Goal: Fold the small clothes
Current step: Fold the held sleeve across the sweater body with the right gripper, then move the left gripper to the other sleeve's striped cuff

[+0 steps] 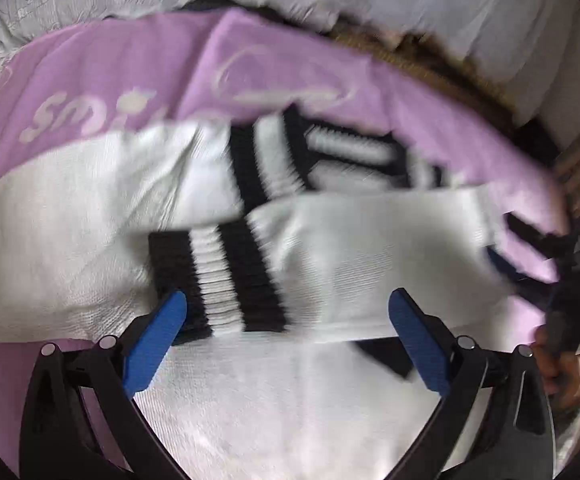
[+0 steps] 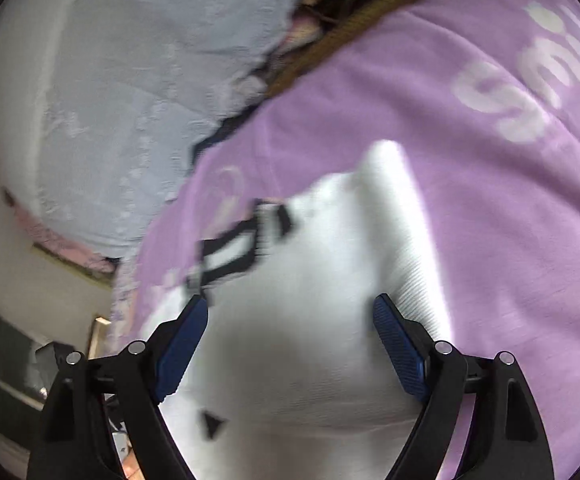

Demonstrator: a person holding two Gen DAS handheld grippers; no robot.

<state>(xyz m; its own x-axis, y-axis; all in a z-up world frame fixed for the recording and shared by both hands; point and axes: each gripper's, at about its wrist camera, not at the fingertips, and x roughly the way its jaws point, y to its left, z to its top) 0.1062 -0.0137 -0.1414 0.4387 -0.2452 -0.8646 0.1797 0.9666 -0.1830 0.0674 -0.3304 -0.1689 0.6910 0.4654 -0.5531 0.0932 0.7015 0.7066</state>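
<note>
Several white socks with black-striped cuffs lie overlapped on a purple blanket point(image 1: 101, 72). The top sock point(image 1: 370, 248) lies across the middle, its striped cuff point(image 1: 225, 280) just ahead of my left gripper point(image 1: 287, 308), which is open above it with nothing pinched. Another striped cuff point(image 1: 265, 156) lies farther back. In the right wrist view my right gripper point(image 2: 290, 312) is open over the white body of a sock point(image 2: 314, 288), and its pads do not press on the cloth. The right gripper point(image 1: 570, 264) also shows as a blur at the right edge of the left wrist view.
The purple blanket point(image 2: 470, 208) bears pale lettering point(image 2: 530, 80). Behind it lies a light blue-grey quilt point(image 2: 121, 100) with a brown strip point(image 2: 342, 24) between them. A hand point(image 1: 562, 372) shows at the right edge. A wall and a dark window point(image 2: 9, 364) show at the lower left.
</note>
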